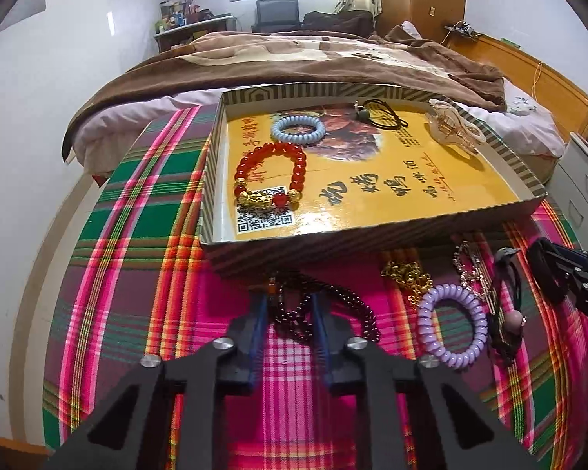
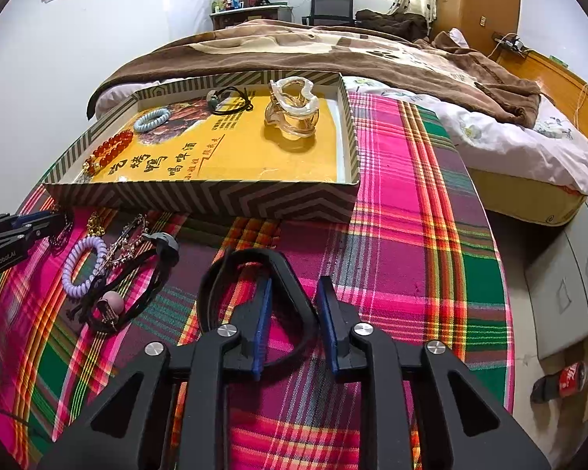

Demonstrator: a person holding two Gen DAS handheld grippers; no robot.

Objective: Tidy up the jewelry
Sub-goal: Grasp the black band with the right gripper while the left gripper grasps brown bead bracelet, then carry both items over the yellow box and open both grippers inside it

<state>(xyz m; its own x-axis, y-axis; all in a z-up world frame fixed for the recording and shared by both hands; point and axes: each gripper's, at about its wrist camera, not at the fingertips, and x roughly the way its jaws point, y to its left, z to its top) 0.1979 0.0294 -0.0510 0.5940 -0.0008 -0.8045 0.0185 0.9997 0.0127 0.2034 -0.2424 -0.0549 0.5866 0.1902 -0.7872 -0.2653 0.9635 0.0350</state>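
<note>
- left hand-held gripper [image 1: 288,305] lowered over the dark beaded bracelet [image 1: 333,313] on the plaid cloth [image 1: 137,274] of the bench, jaws drawn in with beads between the blue pads; firm pinch not clear to tell.
- right hand-held gripper [image 2: 296,293] narrowed on one side of the black hair band [image 2: 215,286], its left finger inside the loop, the right one outside; contact of both pads not clear.
- shallow patterned box [image 1: 372,243] at the far edge of the cloth, just before the bed [image 1: 294,58].
- inside the box: red bead bracelet [image 1: 270,172], pale blue spiral tie [image 1: 298,127], black cord with a bead [image 1: 380,111], clear hair claw [image 1: 454,125].
- loose on the cloth beside the box: gold chain [image 1: 407,278], purple spiral tie [image 1: 450,325], rhinestone clip [image 1: 470,270], black cord with a pink bead [image 1: 509,321].
</note>
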